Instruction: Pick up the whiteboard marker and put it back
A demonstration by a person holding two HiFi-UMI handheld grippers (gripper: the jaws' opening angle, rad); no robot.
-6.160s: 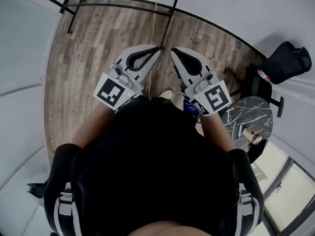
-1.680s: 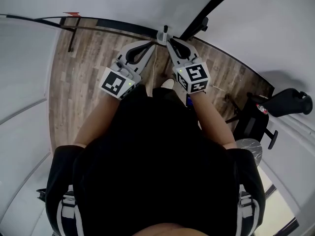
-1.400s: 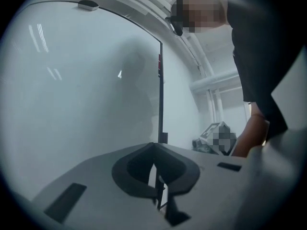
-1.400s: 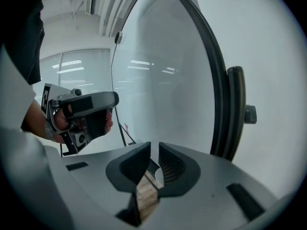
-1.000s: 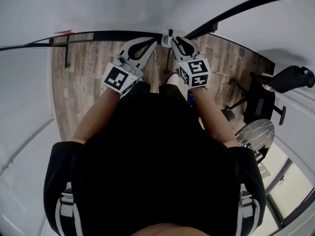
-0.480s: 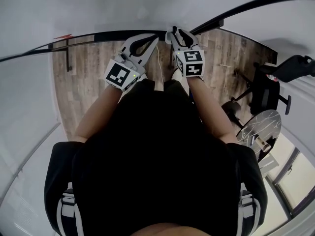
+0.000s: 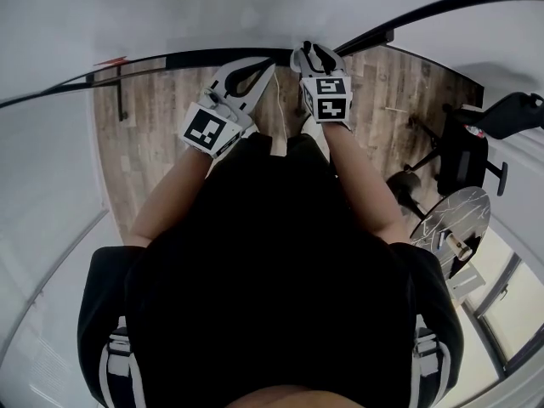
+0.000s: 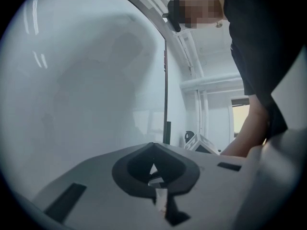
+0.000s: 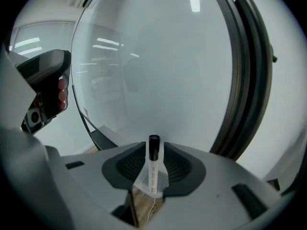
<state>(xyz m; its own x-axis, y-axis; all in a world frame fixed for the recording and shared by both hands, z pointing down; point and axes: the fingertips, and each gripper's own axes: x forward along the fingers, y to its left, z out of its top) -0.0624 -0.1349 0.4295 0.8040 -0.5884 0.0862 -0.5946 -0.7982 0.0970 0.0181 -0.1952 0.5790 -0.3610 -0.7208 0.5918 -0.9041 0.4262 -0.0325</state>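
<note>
Right tongs (image 9: 153, 163) just spread wide around our white, black-capped whiteboard marker (image 9: 152, 169), so we reckon it's back home; left tongs (image 8: 154, 174) pinched together, empty.

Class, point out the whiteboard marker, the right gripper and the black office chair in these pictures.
whiteboard marker (image 9: 153, 174): right gripper view, on its white barrel below the black cap.
right gripper (image 7: 308, 52): head view, midway between its fingertips.
black office chair (image 7: 463, 160): head view, on its dark seat.
</note>
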